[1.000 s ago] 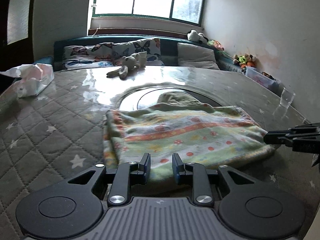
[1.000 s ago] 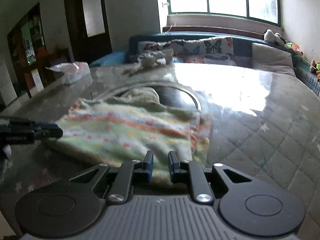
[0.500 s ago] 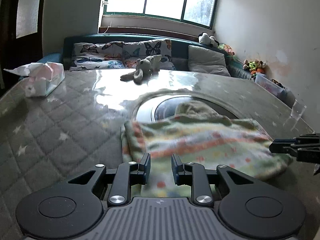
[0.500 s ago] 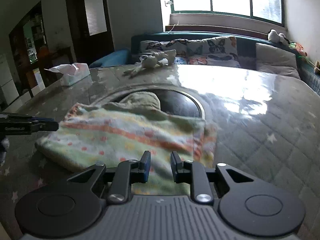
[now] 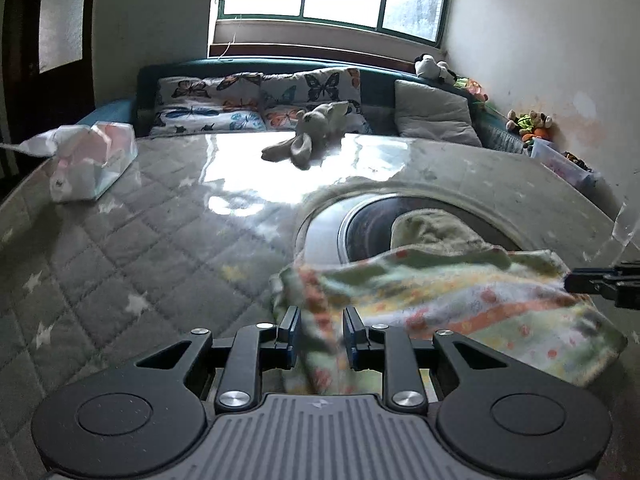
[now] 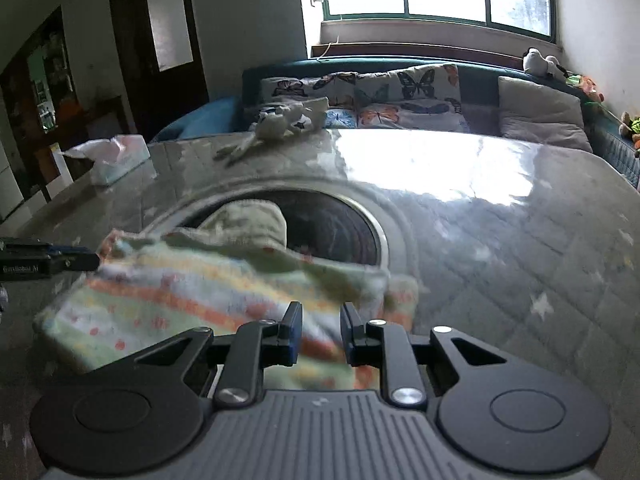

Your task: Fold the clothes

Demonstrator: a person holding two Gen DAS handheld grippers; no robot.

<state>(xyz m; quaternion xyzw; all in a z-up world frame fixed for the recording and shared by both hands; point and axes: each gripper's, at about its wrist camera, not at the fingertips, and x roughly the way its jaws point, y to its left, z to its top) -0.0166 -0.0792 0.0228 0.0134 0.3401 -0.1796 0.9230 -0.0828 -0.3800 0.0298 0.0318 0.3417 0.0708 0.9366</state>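
A fleece garment with green, yellow and orange stripes lies across the table; its plain green part rests on a round dark inset. My left gripper is shut on the garment's left end, and the cloth runs up between its fingers. My right gripper is shut on the right end of the same garment. Each gripper also shows in the other's view: the right gripper at the cloth's right edge, the left gripper at its left edge. The near edge of the cloth is raised and blurred.
The table has a grey quilted star cover under glossy clear plastic. A tissue box stands far left and a plush toy lies at the back edge. A sofa with butterfly cushions sits behind. The round dark inset lies mid-table.
Both grippers have risen and drawn back, and the garment's near edge has lifted with them. The left gripper now sits at the cloth's left end instead of its middle.
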